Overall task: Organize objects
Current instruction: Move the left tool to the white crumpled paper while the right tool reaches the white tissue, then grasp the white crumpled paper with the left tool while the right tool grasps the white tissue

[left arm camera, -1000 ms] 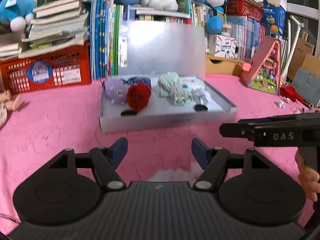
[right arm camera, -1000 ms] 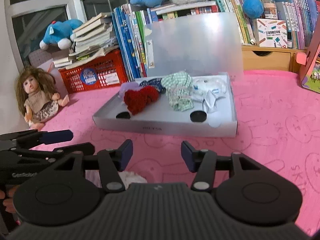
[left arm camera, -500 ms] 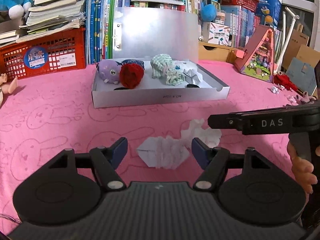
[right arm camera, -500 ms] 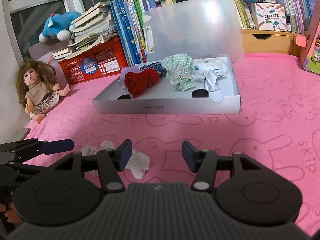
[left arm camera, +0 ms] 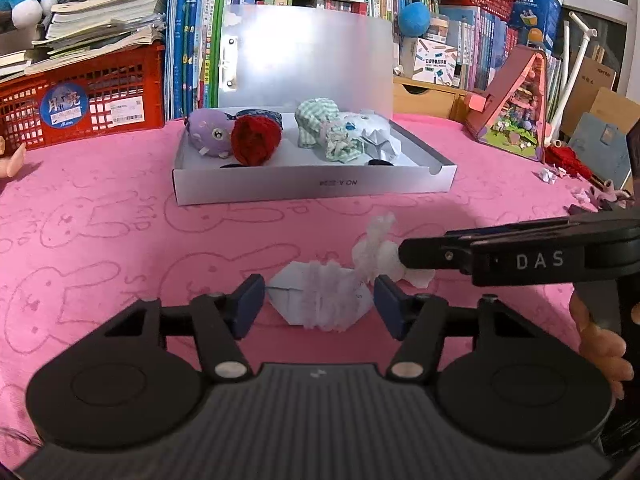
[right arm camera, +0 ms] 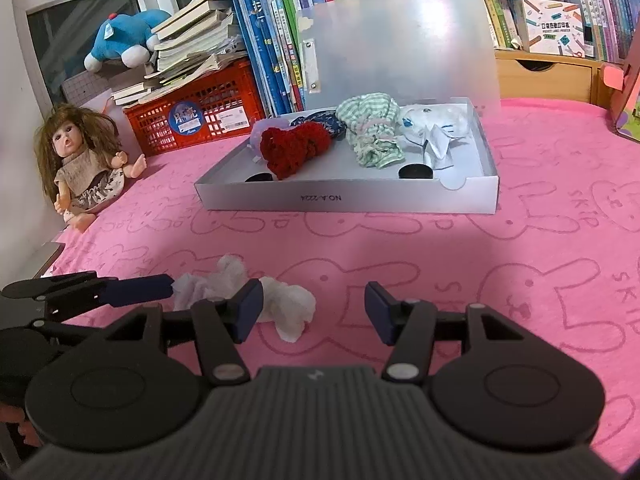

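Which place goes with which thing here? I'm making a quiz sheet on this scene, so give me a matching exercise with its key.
Things:
1. red knitted item
2. doll
3. crumpled white tissue
4. red crate

Places:
A. on the pink cloth, close in front of the grippers
B. under a stack of books
C. inside the white box
D. sitting at the left edge of the pink cloth

Pairs: 1-C, 2-D, 3-A, 4-B

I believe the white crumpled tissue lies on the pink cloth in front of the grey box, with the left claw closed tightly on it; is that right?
Not quite. The left wrist view shows the left claw open, its jaws apart on either side of the white crumpled tissue, not closed on it. The rest holds: the tissue lies on the pink cloth in front of the grey box.
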